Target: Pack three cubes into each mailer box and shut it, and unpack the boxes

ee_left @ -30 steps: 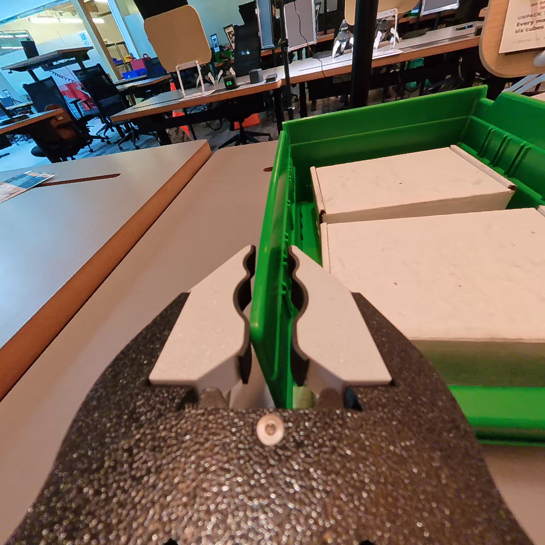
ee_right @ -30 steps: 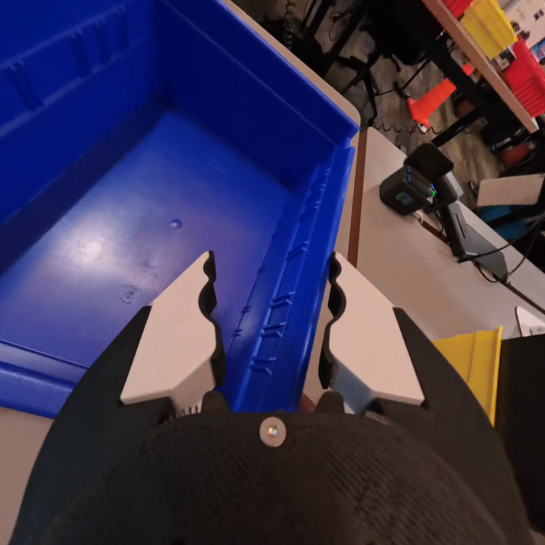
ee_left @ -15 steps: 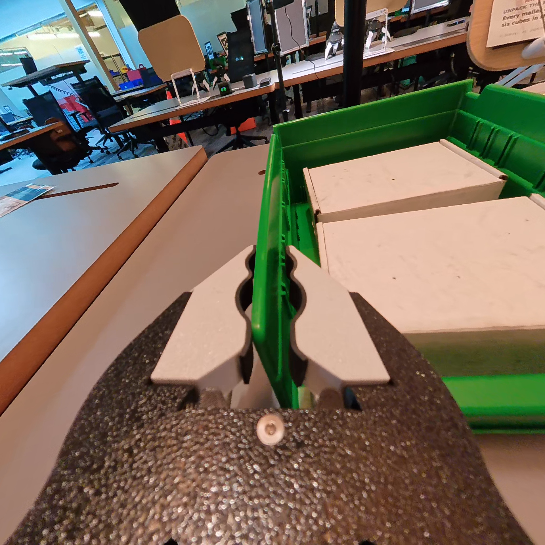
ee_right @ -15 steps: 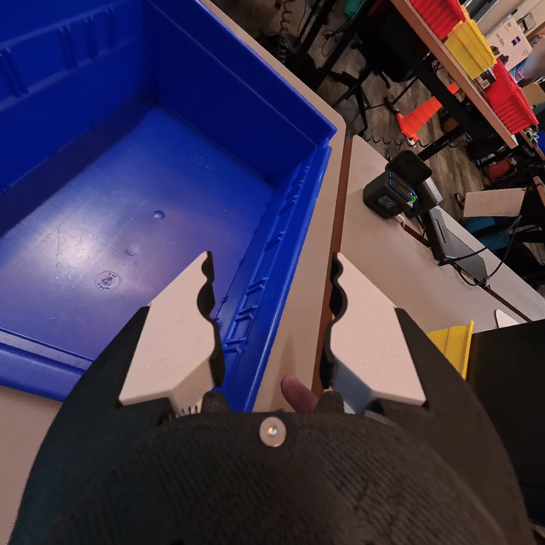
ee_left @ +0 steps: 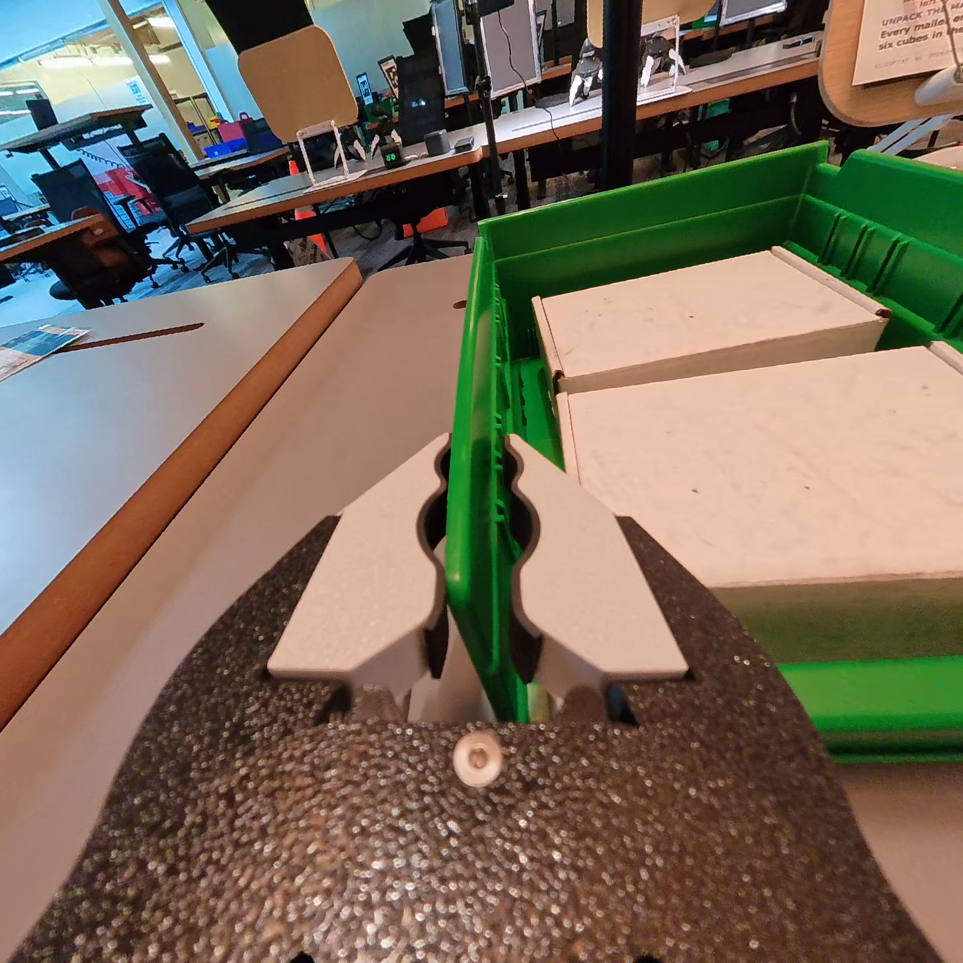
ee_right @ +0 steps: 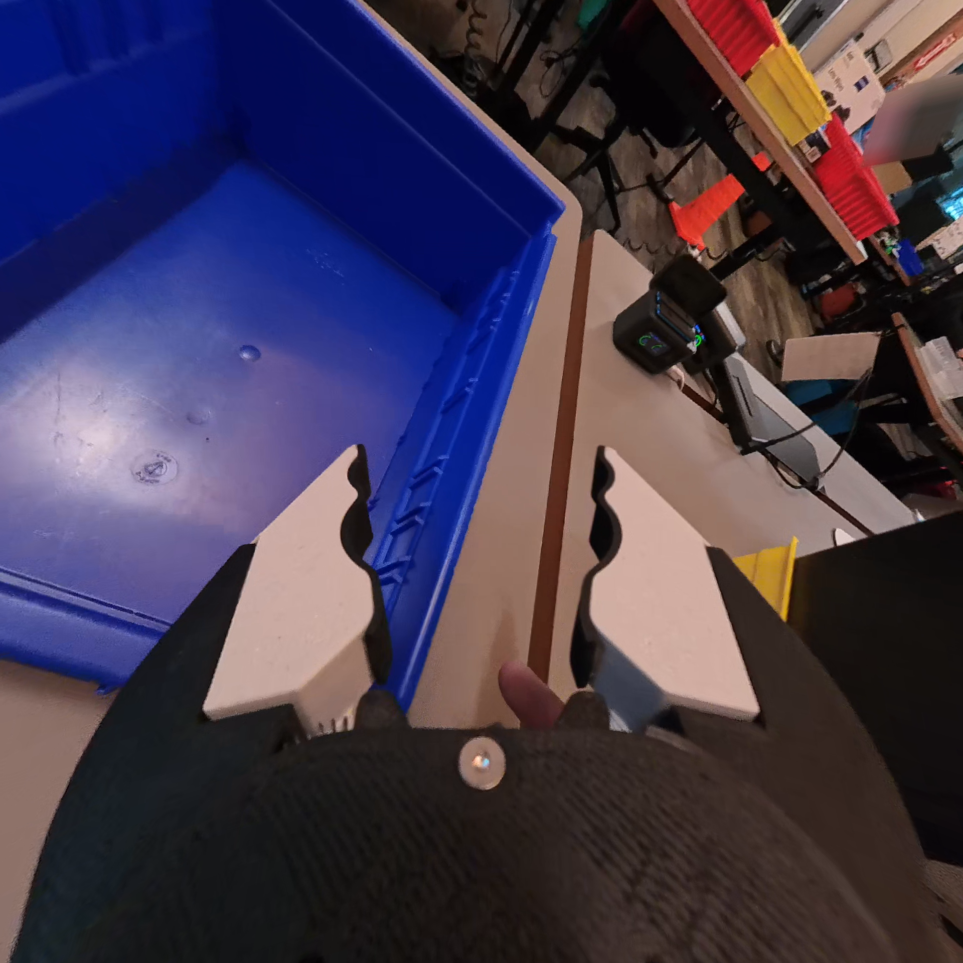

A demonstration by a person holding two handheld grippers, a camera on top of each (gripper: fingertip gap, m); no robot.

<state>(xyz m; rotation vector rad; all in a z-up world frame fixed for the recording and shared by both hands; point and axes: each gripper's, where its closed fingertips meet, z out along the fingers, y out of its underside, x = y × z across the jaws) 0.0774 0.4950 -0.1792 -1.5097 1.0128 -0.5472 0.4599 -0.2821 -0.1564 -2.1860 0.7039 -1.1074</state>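
Paper sign [ee_left: 909, 39], printed txt, behind green bin [ee_left: 651, 234]

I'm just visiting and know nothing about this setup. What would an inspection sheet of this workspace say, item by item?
Surface: pale grey tabletop with a brown edge; a second table adjoins at a seam.
Job's things: green plastic bin holding two closed white cardboard mailer boxes; blue plastic bin empty; no cubes seen.
Clutter: yellow plastic bin corner and a small black device with green lights.
Claws: left claw shut on the green bin's side wall; right claw open, one finger over the blue bin's wall, gripping nothing.
Cables: black leads run by the device.
Surroundings: office desks, chairs, orange cones, red and yellow bins on shelving.
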